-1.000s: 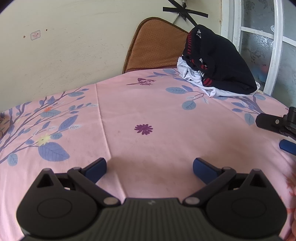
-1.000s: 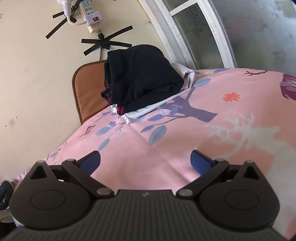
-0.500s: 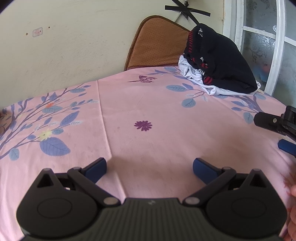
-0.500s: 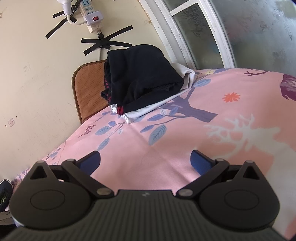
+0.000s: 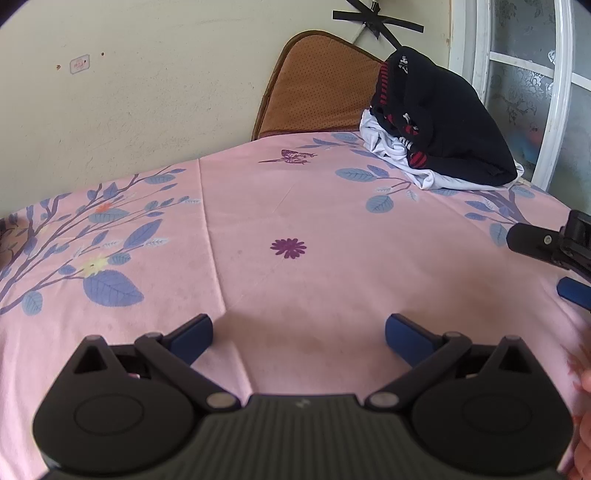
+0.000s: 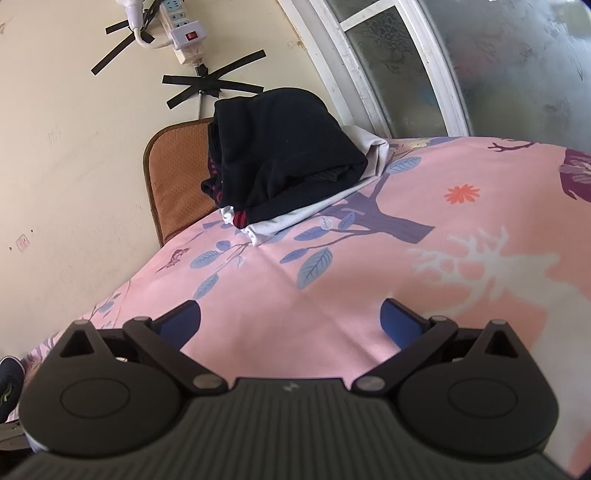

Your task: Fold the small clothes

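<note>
Bright daylight thru frosted window (image 6: pixel 517 74), right side; soft shadows under clothes pile (image 5: pixel 443 122). Strong fisheye bend at edges, dark corners. Near gripper (image 5: pixel 299 332) bodies slightly soft; sheet (image 5: pixel 295 221) sharp, no glare.

Pink sheet (image 5: pixel 258 206), brown cushion (image 5: pixel 317 96) (upright), pwr strip (image 6: pixel 177 29)

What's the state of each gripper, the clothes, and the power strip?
Left gripper: open, empty, over the bedsheet.
Right gripper: open, empty.
Dark garment: bunched, unfolded, on top of the white garment.
White garment: crumpled under the dark one, edges showing.
Power strip: on the wall, one plug in; switch position unclear.
</note>
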Tool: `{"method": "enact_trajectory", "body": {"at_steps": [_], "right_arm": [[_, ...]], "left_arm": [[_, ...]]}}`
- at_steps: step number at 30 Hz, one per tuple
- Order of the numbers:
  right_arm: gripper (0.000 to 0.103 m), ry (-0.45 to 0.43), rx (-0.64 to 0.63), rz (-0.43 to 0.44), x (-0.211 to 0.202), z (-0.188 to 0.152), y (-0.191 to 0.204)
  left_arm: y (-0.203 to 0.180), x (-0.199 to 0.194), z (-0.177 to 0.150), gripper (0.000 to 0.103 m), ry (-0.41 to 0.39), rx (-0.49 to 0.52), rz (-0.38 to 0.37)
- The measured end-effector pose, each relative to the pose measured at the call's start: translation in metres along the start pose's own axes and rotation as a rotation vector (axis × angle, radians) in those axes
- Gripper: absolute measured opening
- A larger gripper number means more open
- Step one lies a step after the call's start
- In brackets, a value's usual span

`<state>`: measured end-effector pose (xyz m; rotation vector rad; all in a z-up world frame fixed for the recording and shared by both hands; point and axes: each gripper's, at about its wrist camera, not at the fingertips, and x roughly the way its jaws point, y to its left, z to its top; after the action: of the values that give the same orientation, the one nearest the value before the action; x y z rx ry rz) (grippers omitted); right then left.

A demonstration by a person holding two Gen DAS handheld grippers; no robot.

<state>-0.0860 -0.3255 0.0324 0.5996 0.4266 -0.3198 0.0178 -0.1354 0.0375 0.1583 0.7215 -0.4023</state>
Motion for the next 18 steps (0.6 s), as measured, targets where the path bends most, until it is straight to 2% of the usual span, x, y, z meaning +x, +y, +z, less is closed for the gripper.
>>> {"method": "enact_trajectory", "body": {"at_steps": [18], "right_arm": [[0.103, 0.005, -0.017, -0.012, 0.0021, -0.001, 0.0029]], "left_arm": [[0.0009, -0.0022, 0.0002, 0.103, 0.004, 0.007, -0.026]]}}
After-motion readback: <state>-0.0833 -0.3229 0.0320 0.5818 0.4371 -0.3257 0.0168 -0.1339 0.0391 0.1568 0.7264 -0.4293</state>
